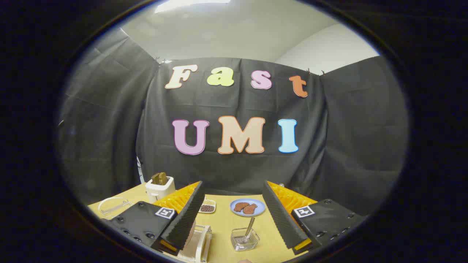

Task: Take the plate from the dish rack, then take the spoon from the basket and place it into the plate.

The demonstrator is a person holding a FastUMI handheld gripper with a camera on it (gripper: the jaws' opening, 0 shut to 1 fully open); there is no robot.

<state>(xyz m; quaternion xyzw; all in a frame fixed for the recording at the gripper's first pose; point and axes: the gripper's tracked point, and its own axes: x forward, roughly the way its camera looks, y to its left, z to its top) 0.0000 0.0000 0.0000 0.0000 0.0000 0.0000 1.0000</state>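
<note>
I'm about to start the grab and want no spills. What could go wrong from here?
1. The dish rack sits right under one finger of the open gripper; a careless descent may knock it.
2. The spoon leans in a small clear basket, which might tip when it is pulled.

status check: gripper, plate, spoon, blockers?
Gripper open, holding nothing. Metal spoon upright in clear square basket between fingers. White dish rack by one finger, plate unclear. Nothing blocking.

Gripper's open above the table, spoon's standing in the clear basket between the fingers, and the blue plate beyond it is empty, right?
Not quite. In the gripper view the blue plate holds two brown food pieces. The rest stands: the gripper is open, and the spoon stands in the clear basket.
</note>
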